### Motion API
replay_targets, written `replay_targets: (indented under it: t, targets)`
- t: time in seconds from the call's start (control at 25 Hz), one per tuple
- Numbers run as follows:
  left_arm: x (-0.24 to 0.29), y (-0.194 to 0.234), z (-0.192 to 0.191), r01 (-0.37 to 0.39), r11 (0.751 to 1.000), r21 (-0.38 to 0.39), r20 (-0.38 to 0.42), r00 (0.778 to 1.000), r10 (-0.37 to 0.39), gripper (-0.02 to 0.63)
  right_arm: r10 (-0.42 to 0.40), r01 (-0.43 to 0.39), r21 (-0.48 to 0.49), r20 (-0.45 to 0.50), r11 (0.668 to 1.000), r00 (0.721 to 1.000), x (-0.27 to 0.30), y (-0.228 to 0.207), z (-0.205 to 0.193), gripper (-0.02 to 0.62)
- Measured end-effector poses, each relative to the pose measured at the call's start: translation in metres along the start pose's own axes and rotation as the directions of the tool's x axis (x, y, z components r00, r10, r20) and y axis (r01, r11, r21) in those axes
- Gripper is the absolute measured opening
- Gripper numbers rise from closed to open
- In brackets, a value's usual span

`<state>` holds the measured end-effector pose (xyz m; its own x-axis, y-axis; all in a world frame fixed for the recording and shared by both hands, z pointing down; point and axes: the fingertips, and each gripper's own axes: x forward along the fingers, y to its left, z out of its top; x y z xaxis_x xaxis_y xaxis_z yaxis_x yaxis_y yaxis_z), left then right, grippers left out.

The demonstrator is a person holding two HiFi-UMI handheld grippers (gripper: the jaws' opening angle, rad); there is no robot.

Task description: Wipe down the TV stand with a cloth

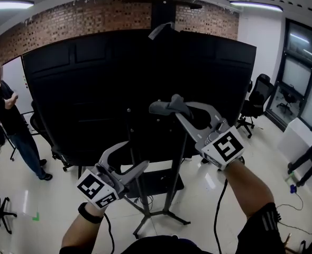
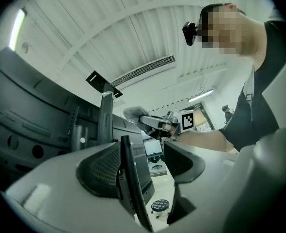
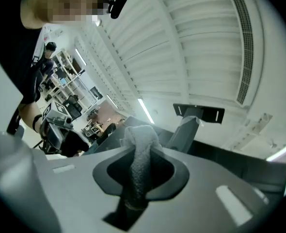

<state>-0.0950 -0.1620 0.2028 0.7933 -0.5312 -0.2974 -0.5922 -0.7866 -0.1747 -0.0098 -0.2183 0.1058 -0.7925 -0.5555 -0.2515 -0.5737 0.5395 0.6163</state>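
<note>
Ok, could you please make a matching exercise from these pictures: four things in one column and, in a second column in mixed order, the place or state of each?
Things:
1. cloth
2. left gripper
3. TV
4. person in dark T-shirt

Places or states:
A. stands at the far left of the head view
B. jaws apart, a thin black stand bar between them
C. pinched in the right gripper
D. black back faces the head view

Pairs: 1-C, 2-B, 3-D, 4-A
</note>
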Motion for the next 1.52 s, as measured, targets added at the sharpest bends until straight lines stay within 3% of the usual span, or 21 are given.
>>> replay_targets:
  t: [0.32,0.48,0.6,0.76,1.04,1.52]
  targets:
    - [0.055,0.042,0.067,-0.015,0.997,0.080,0.086,0.996,0.009,0.302,-0.025,0.034,-0.246,0.040,0.969,0.999,0.073,-0.105,0.065,0.055]
    - [0.079,0.056,0.098,-0.019,0.992,0.125,0.107,0.994,0.005,0.302,-0.097,0.104,-0.321,0.040,0.941,0.995,0.104,-0.155,0.094,0.055]
    - [0.094,0.069,0.110,-0.034,0.987,0.158,0.106,0.994,0.017,0.302,-0.132,0.141,-0.380,0.050,0.914,0.990,0.126,-0.180,0.114,0.055]
    - [0.106,0.081,0.114,-0.056,0.989,0.139,0.113,0.993,0.040,0.302,-0.172,0.159,-0.474,0.016,0.866,0.985,0.149,-0.199,0.117,0.055]
    - [0.104,0.083,0.102,-0.064,0.989,0.136,0.103,0.993,0.050,0.302,-0.173,0.121,-0.489,-0.062,0.864,0.983,0.165,-0.200,0.089,0.053]
    - [0.085,0.067,0.068,-0.049,0.994,0.097,0.095,0.995,0.040,0.302,-0.157,0.063,-0.482,-0.158,0.874,0.975,0.154,-0.152,0.036,0.049]
